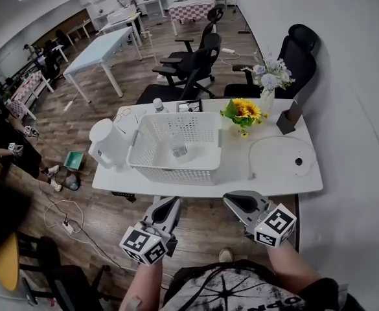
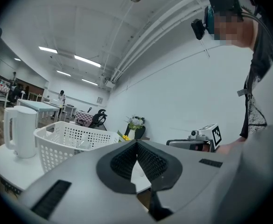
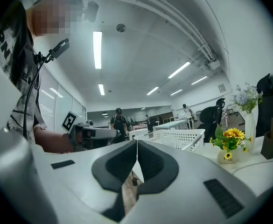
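Note:
I hold both grippers below the near edge of a white table (image 1: 280,185), over the wooden floor. My left gripper (image 1: 167,207) is shut with nothing in it; in the left gripper view its jaws meet at a closed tip (image 2: 136,144). My right gripper (image 1: 238,203) is also shut and holds nothing (image 3: 136,144). Nearest to both is a white perforated basket (image 1: 151,164) on the table, with a small clear glass (image 1: 179,151) inside it. A white kettle (image 1: 105,144) stands left of the basket. Neither gripper touches anything.
On the table's right lie a round white mat (image 1: 275,157), a pot of sunflowers (image 1: 244,112), a vase of pale flowers (image 1: 267,83) and a dark box (image 1: 288,118). Black office chairs (image 1: 192,67) stand behind the table. Cables (image 1: 63,222) trail on the floor at left.

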The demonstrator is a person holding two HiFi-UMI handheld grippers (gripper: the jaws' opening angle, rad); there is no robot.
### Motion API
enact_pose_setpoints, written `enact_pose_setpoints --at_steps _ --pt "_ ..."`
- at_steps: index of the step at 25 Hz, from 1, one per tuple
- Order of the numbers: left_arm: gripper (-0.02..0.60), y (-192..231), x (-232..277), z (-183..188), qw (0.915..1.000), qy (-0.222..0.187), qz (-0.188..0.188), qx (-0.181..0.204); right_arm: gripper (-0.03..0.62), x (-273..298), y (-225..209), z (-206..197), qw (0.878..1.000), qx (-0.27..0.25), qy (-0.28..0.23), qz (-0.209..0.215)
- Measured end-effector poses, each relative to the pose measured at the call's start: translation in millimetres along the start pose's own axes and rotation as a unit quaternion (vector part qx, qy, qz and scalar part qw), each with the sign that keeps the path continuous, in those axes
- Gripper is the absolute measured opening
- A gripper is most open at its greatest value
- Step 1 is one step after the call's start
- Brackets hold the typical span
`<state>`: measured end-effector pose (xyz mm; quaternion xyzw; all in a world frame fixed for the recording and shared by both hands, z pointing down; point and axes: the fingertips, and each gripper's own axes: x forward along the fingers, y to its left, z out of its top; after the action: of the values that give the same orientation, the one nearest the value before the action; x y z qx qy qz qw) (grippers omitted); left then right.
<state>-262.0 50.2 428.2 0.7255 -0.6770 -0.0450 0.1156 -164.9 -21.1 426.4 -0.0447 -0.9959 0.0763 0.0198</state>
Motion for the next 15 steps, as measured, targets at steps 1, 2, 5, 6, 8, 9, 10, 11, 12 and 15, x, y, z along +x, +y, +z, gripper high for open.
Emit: enact_pose_setpoints --at_steps 1,2,5,6,8,9,10,11,12,15 --pt "0.009 2.3 3.4 1.1 1.0 -0.002 0.005 0.0 0.021 1.0 -5.9 0.5 1.0 0.0 0.0 0.003" --pt "0.009 4.2 6.0 2.9 0.9999 -0.003 0.01 0.001 0.021 2.0 -11.1 1.4 1.0 -0.001 -0.001 0.006" --pt "0.009 10.1 10.7 9.7 0.9997 -0.002 0.023 0.012 0.021 5.7 -24.0 4.8 1.0 -0.003 -0.004 0.012" --pt "0.009 13.4 12.0 11.1 0.9996 -0.002 0.026 0.014 0.021 7.6 -28.4 5.6 1.0 -0.003 -0.005 0.013" --pt "0.009 21.5 14.1 13.4 0.9994 -0.003 0.031 0.015 0.021 11.7 -37.1 5.7 1.0 0.001 -0.006 0.011" --pt "0.009 25.9 15.1 15.0 0.9993 -0.003 0.033 0.016 0.021 13.7 -41.1 5.7 1.0 0.002 -0.006 0.009" --pt "0.009 30.4 16.5 17.1 0.9993 -0.003 0.034 0.017 0.021 16.0 -45.2 6.3 1.0 0.002 -0.007 0.008" --pt "0.009 35.0 18.4 19.7 0.9993 -0.003 0.033 0.019 0.021 18.5 -49.3 7.6 1.0 0.002 -0.008 0.006" --pt "0.009 39.6 20.8 23.0 0.9992 -0.002 0.032 0.023 0.021 21.2 -53.4 8.9 1.0 0.003 -0.009 0.003" --pt "0.009 53.7 29.9 39.1 0.998 0.013 0.022 0.058 0.021 29.2 -64.0 11.7 1.0 0.005 -0.013 -0.011"
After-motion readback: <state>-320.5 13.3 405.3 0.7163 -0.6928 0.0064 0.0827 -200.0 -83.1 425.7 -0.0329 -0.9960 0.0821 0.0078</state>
